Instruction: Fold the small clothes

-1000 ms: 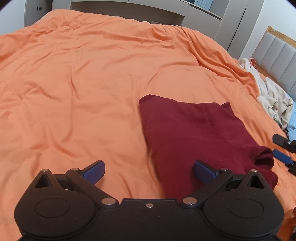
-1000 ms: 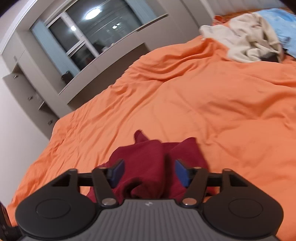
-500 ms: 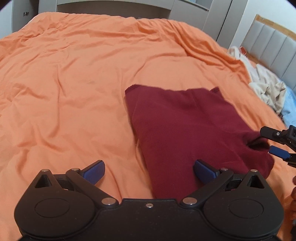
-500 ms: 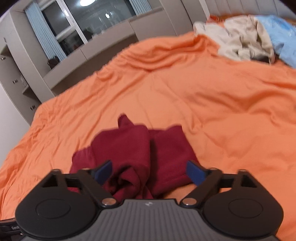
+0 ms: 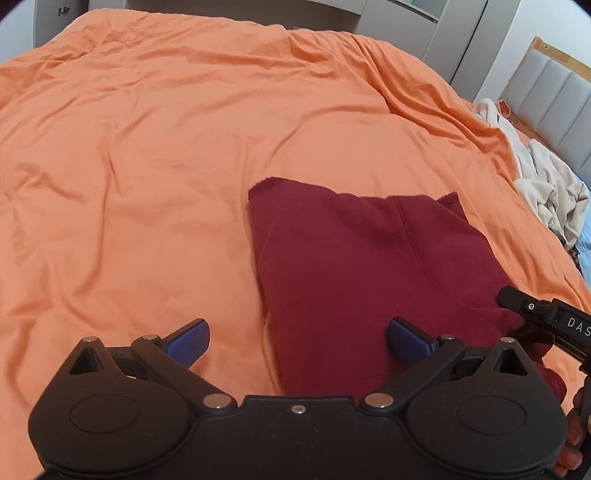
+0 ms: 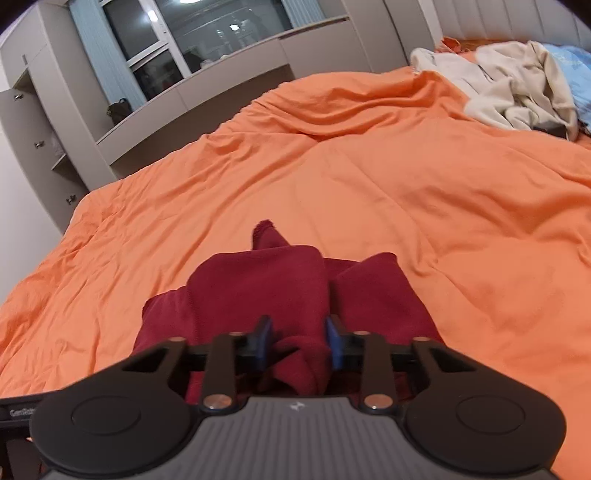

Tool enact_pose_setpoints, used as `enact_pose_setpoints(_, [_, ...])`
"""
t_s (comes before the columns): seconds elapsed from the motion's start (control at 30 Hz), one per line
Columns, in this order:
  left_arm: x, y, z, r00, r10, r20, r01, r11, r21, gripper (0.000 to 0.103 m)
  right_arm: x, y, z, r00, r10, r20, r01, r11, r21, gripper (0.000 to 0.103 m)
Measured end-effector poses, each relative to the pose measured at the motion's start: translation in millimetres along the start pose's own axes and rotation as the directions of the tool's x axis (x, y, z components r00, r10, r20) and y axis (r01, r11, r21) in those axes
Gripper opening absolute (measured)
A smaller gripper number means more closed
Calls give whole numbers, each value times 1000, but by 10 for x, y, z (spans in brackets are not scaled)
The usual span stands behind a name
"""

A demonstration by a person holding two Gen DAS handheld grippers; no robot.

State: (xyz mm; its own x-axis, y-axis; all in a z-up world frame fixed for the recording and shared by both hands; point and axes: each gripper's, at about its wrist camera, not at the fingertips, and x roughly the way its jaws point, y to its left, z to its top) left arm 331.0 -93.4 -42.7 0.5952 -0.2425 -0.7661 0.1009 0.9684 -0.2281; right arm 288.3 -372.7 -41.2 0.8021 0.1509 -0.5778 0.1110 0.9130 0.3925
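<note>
Orange bedding, creased throughout, is seen covering a bed that fills most of both views; grey cabinets are set along the upper edge of each frame, and a padded headboard is seen at the upper right of the left wrist view. A dark window is set in the upper left of the right wrist view.

Item 1: maroon garment. It is laid flat on the bedding, right of centre in the left wrist view, partly folded, with a stitched hem at its far left corner and a seam running down its right half. In the right wrist view it is bunched in the lower centre of the frame, one fold raised.

Item 2: left tool. It is shown at the bottom of its own view with the blue pads spread wide; nothing is held between them. The right-hand pad is placed over the near edge of the garment, the left-hand pad over bare bedding.

Item 3: right tool. Its pads are drawn narrow and a wad of the maroon garment is pinched between them. In the left wrist view it is seen as a black arm at the lower right edge, at the garment's near right corner.

Item 4: pile of clothes, cream with a pale blue piece beside it, is heaped at the upper right of the right wrist view, well apart from the garment; it is also seen at the right edge of the left wrist view.
</note>
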Motion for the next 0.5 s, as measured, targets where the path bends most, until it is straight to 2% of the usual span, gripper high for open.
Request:
enact_pose_setpoints(0.1, [23,-12,0,1000,0,-2,0,1000,1,103,-56,60,4,1000,16,20,-15,999,-38,17])
enact_pose_setpoints(0.3, [-36,-103,35,1000,-8,5,8,1000,26,102,-228,-34,106,996,33,85,-32,999,-16,14])
enact_pose_setpoints(0.43, [-181,-210,98,998,-50,42,48,997,53,102,-371,-175,207,988,-28,151,27,1000,6,13])
enact_pose_setpoints(0.5, [-213,-249,121,997,-62,54,59,997,56,102,-377,-340,251,989,-53,138,44,997,63,13])
